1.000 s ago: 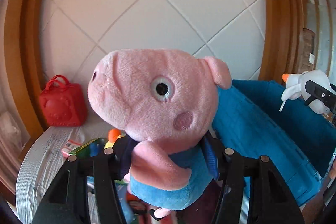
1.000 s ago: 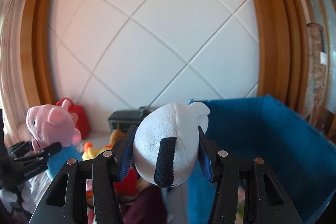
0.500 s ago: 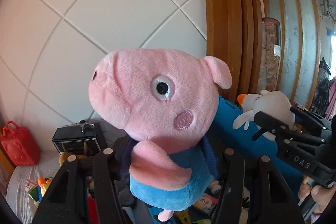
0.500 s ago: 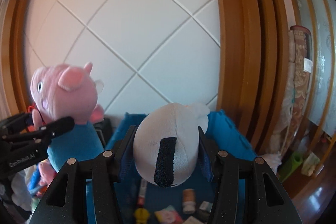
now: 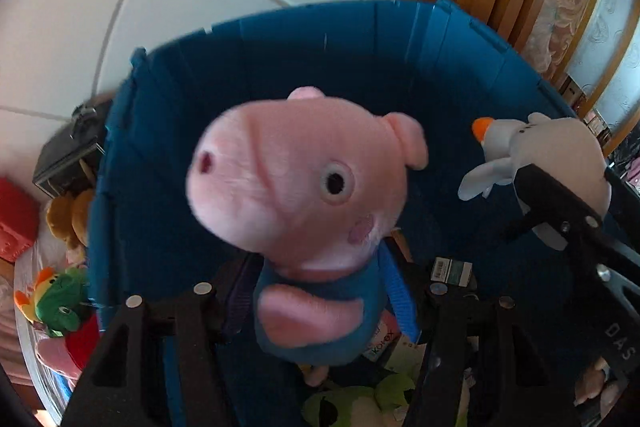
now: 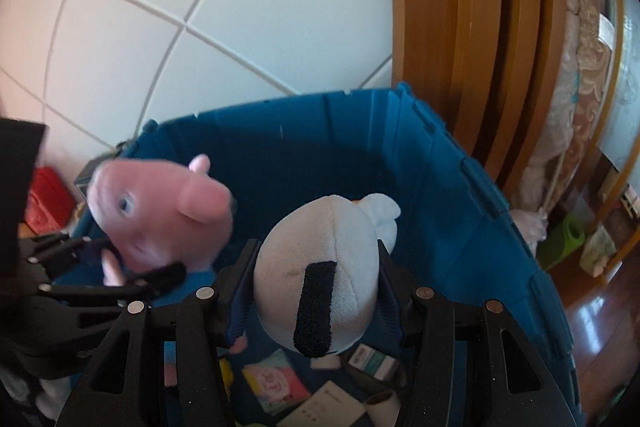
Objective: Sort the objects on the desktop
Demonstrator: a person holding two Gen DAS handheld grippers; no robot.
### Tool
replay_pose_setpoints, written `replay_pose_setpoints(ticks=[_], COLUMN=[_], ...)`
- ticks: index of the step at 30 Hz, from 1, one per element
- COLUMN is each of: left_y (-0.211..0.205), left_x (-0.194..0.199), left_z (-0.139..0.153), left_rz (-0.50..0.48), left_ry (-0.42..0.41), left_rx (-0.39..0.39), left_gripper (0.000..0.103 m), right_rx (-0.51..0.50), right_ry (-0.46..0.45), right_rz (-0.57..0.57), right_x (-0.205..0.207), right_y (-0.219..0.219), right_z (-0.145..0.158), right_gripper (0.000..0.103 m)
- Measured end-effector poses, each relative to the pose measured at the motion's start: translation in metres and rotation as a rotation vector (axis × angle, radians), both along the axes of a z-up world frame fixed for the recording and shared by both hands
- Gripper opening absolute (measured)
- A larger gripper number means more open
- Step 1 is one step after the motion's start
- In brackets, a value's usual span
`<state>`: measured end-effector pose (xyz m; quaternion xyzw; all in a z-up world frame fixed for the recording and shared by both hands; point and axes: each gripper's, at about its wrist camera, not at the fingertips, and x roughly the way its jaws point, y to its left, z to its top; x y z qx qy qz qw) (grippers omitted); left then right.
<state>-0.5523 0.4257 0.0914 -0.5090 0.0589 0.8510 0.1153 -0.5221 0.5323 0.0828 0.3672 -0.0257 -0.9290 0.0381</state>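
Observation:
A pink pig plush (image 5: pixel 304 183) in a blue shirt is clamped at its body by my left gripper (image 5: pixel 318 299), which is shut on it. It hangs over the open blue bin (image 5: pixel 280 59). My right gripper (image 6: pixel 314 291) is shut on a white goose plush (image 6: pixel 320 259) with a black stripe and an orange beak, also above the blue bin (image 6: pixel 460 227). In the left wrist view the goose (image 5: pixel 552 151) and right gripper (image 5: pixel 560 211) are at the right. The pig (image 6: pixel 160 215) and left gripper (image 6: pixel 120 267) show at the left of the right wrist view.
Small boxes and packets (image 6: pixel 276 383) and a green plush (image 5: pixel 360 399) lie on the bin's floor. Left of the bin are a black box (image 5: pixel 64 155), a red bag (image 5: pixel 16 215), a brown plush (image 5: pixel 68 215) and a green toy (image 5: pixel 60 303). A wooden frame (image 6: pixel 460 27) rises behind the bin.
Both grippers swung to the right, away from the toy-covered table, and tipped downward over the blue bin. Each still holds its plush. The bin's inside has come into view.

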Motion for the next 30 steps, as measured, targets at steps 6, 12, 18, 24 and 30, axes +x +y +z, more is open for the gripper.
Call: replay_pose_setpoints(ticks=[6, 12, 18, 24, 30], left_y=[0.003, -0.003, 0.001, -0.003, -0.017], left_x=[-0.005, -0.004, -0.003, 0.005, 0.039], left_z=[-0.014, -0.019, -0.016, -0.004, 0.025], left_rz=[0.011, 0.014, 0.001, 0.017, -0.008], left_ry=[-0.025, -0.064, -0.051, -0.018, 0.106], left_rx=[-0.061, -0.022, -0.029, -0.010, 0.014], left_gripper=[0.058, 0.058, 0.058, 0.058, 0.058], right_rx=[-0.015, -0.004, 0.022, 0.055, 0.053], right_ry=[-0.059, -0.047, -0.054, -0.088, -0.139], right_rz=[0.029, 0.043, 0.016, -0.037, -0.061], right_x=[-0.023, -0.031, -0.035, -0.035, -0.025], right_y=[-0.005, -0.001, 0.000, 0.003, 0.006], right_z=[-0.019, -0.030, -0.026, -0.027, -0.023], right_gripper=[0.053, 0.061, 0.085, 0.094, 0.102])
